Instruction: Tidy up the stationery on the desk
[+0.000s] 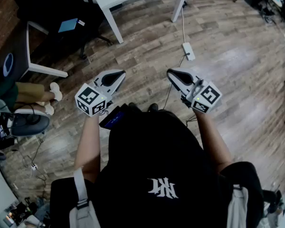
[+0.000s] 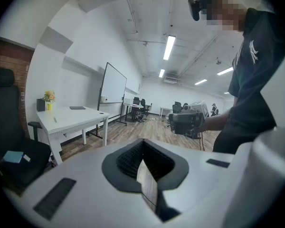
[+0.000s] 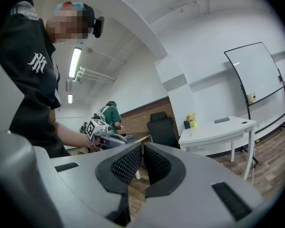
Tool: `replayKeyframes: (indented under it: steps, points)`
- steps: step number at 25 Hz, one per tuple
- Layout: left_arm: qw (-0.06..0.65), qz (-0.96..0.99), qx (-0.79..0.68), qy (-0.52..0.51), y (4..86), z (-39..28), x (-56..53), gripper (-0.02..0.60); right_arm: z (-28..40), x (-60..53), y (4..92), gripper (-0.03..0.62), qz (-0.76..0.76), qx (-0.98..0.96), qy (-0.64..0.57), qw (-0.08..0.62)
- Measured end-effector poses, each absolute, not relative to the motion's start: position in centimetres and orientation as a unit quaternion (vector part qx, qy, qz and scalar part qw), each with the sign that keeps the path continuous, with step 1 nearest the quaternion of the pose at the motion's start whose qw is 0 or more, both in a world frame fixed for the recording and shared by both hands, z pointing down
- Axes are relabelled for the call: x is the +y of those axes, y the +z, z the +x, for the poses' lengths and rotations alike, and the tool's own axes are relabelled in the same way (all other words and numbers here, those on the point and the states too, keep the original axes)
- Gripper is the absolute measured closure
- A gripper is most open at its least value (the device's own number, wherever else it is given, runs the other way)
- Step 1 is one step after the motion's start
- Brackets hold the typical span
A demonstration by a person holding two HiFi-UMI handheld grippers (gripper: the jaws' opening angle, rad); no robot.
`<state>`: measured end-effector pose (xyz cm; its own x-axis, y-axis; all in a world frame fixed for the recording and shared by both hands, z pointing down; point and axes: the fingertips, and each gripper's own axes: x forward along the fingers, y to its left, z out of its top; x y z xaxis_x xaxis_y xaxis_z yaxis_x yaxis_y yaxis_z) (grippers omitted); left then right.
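Desk (image 2: 71, 118), one, stands well apart from the left claw (image 1: 118, 75) and right claw (image 1: 173, 73), both closed, empty.

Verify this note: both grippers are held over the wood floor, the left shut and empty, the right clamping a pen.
Not quite. The right gripper holds no pen: the right gripper view shows its jaws shut with nothing between them. The left gripper is shut and empty, and both are over the wood floor.
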<state>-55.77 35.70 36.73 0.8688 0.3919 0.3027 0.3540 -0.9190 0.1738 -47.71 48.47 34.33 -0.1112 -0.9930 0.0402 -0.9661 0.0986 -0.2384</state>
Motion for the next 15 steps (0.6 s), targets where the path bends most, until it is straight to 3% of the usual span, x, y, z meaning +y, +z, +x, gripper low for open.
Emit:
replayKeyframes:
  steps: [15]
  points:
    - [0.062, 0.968, 0.179, 0.167, 36.1, -54.8, 35.2, 0.580, -44.7, 49.0, 34.7, 0.551, -0.685, 0.716, -0.105, 0.080]
